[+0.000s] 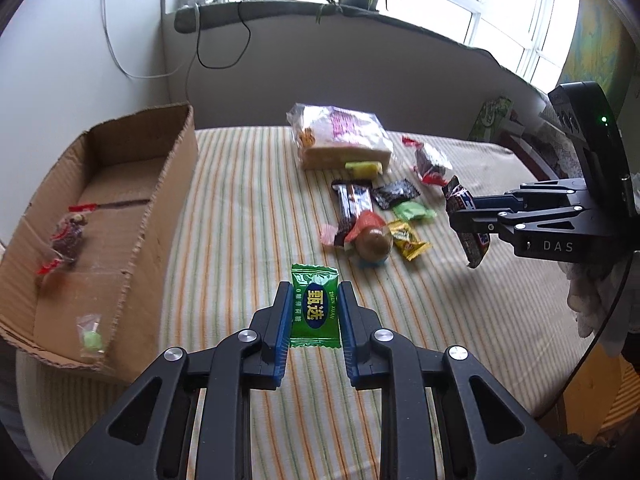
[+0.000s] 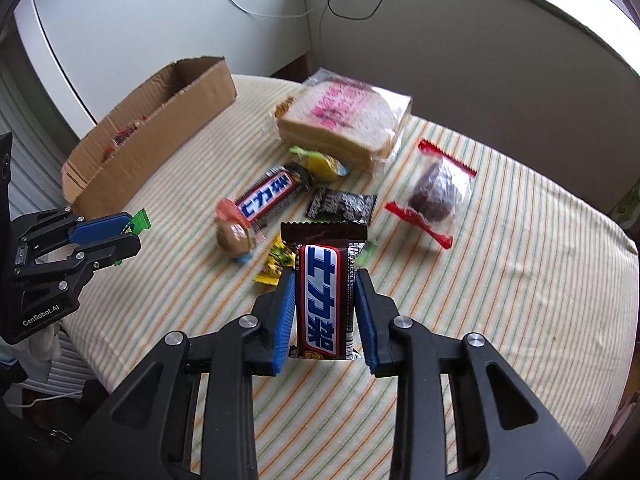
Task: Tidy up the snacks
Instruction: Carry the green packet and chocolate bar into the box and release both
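The left gripper (image 1: pixel 315 308) is clamped on a green candy packet (image 1: pixel 315 306) at lower centre; the right gripper (image 2: pixel 325 308) is clamped on one chocolate bar (image 2: pixel 325 300), with both items lifted clear. Judged mid-transfer: the next move calls for carrying each to the cardboard box (image 1: pixel 160 184) at left, which holds two sweets. One chocolate bar (image 2: pixel 268 196) and one sandwich pack (image 2: pixel 344 124) remain on the striped cloth (image 2: pixel 520 280).

Cardboard box (image 2: pixel 160 136) interior mostly hidden; bagged sandwich (image 2: pixel 344 120) print blurred.

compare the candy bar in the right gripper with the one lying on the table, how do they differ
The held chocolate bar is lifted between the right gripper fingers, pointing away from the camera; the lying chocolate bar rests flat on the striped cloth, angled diagonally among other snacks. Both share dark wrappers with a blue, red-edged label.
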`<state>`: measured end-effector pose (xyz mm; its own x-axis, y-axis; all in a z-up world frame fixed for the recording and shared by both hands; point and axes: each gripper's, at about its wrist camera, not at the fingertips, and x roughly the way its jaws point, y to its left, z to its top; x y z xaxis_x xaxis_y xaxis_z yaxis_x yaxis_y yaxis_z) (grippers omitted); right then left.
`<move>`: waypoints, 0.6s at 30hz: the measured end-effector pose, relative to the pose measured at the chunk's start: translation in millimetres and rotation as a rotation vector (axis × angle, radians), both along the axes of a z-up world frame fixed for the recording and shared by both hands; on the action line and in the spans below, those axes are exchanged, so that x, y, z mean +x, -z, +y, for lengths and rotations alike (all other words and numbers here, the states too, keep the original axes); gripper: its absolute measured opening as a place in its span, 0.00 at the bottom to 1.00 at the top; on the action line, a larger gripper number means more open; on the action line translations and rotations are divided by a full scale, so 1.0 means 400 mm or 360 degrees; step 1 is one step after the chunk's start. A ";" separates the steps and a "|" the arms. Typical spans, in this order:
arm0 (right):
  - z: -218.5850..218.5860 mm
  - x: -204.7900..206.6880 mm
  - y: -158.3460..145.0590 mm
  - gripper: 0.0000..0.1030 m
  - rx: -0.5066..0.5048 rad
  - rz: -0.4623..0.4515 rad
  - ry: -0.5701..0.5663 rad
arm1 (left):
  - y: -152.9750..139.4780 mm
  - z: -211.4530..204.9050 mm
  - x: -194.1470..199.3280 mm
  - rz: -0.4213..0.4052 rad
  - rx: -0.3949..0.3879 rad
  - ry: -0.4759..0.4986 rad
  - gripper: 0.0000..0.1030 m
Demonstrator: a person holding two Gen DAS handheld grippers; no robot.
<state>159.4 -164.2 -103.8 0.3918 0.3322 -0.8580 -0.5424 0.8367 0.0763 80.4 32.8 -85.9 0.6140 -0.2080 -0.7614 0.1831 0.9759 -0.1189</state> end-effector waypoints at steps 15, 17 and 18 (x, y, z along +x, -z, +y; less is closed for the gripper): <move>0.135 0.001 -0.106 0.29 0.0077 -0.0063 -0.0130 | -0.080 0.127 -0.015 -0.0101 -0.0038 -0.0130 0.20; 0.170 0.005 -0.119 0.29 0.0080 -0.0078 -0.0157 | -0.086 0.153 -0.017 -0.0109 -0.0026 -0.0152 0.20; 0.187 0.006 -0.125 0.29 0.0082 -0.0085 -0.0171 | -0.089 0.171 -0.018 -0.0116 -0.0017 -0.0172 0.20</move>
